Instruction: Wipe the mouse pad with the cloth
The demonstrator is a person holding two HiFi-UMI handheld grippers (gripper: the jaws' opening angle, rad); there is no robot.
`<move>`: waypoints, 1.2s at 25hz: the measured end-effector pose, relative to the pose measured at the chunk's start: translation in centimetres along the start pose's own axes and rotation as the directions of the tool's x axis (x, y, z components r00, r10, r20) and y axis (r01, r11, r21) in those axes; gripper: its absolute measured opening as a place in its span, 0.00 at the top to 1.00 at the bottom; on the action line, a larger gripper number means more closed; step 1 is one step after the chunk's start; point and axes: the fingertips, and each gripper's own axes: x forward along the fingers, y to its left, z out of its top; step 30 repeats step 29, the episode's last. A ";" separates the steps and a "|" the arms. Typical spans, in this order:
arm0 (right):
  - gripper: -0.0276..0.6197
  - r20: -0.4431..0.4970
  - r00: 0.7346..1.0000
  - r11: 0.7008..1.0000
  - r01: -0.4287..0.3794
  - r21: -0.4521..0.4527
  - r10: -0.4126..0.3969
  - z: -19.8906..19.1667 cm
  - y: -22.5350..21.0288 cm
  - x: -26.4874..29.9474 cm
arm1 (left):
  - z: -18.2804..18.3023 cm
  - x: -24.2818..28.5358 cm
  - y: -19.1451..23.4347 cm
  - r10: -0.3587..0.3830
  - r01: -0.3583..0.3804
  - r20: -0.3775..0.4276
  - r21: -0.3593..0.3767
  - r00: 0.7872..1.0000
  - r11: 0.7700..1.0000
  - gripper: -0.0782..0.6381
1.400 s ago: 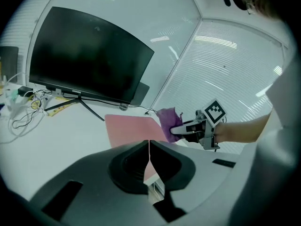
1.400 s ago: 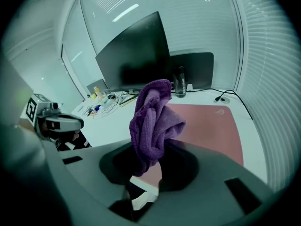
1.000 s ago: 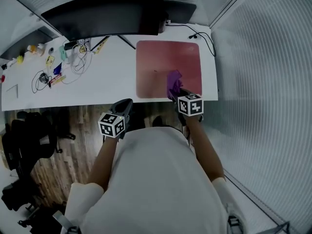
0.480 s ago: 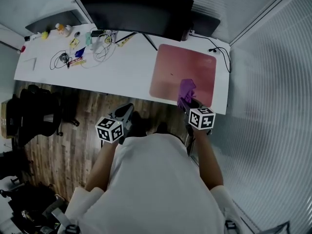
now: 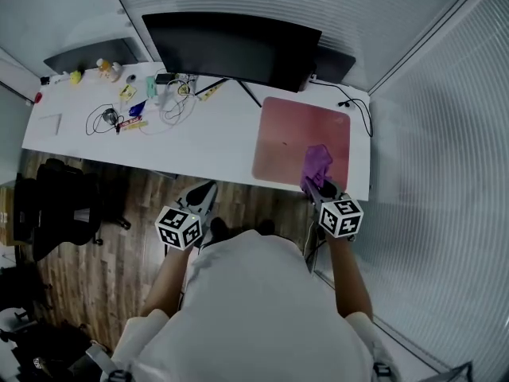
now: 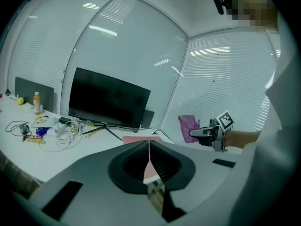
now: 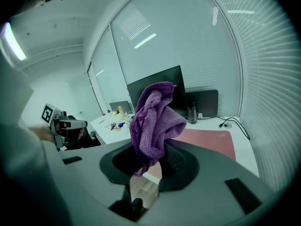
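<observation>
Grips the purple cloth [image 7: 153, 121] bunched in the right gripper [image 7: 149, 161], over the near edge of the pink mouse pad [image 5: 296, 138], seemingly lifted clear of it. Holds the left gripper [image 6: 149, 150] with jaws together, empty, off the white desk [image 5: 207, 138].

1 left gripper [image 5: 207, 189], 1 right gripper [image 5: 312, 185], 1 cloth [image 5: 316, 164], 1 mouse pad [image 5: 290, 134], 1 desk [image 5: 211, 138].
</observation>
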 end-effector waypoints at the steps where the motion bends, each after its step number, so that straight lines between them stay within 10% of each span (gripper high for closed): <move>1: 0.78 0.016 1.000 1.000 0.009 0.000 -0.009 0.4 0.2 -0.1 | 0.2 0.0 0.3 -0.006 0.006 0.002 0.010 1.000 1.000 0.86; 30: 0.79 0.114 0.990 0.996 0.078 0.040 -0.082 3.0 2.2 -0.5 | 2.0 1.0 0.8 -0.125 0.124 0.029 0.031 0.992 0.992 0.86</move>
